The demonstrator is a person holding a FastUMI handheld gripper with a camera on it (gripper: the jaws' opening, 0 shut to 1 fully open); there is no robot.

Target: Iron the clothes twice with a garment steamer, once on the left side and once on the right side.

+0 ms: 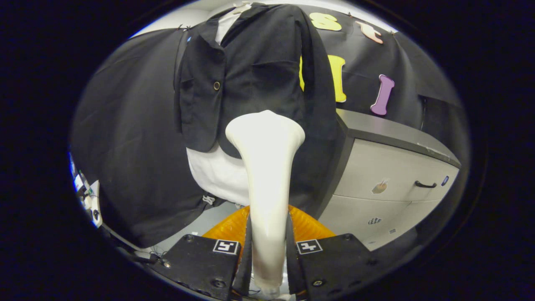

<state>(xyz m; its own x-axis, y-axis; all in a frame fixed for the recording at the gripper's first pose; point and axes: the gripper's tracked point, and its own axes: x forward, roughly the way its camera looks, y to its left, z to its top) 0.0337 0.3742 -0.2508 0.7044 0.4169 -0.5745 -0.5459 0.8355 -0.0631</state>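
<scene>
Glossy flared steamer (266,167) | claw (267,251) clamps handle | matte black jacket (250,75)

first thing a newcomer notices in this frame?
The white garment steamer clamped between the gripper fingers, its flared head rising just in front of the clothes. Right behind it hangs a black jacket over a white shirt, against the booth's black cloth. Beside the jacket stands a grey cabinet with a dark drawer handle.
</scene>
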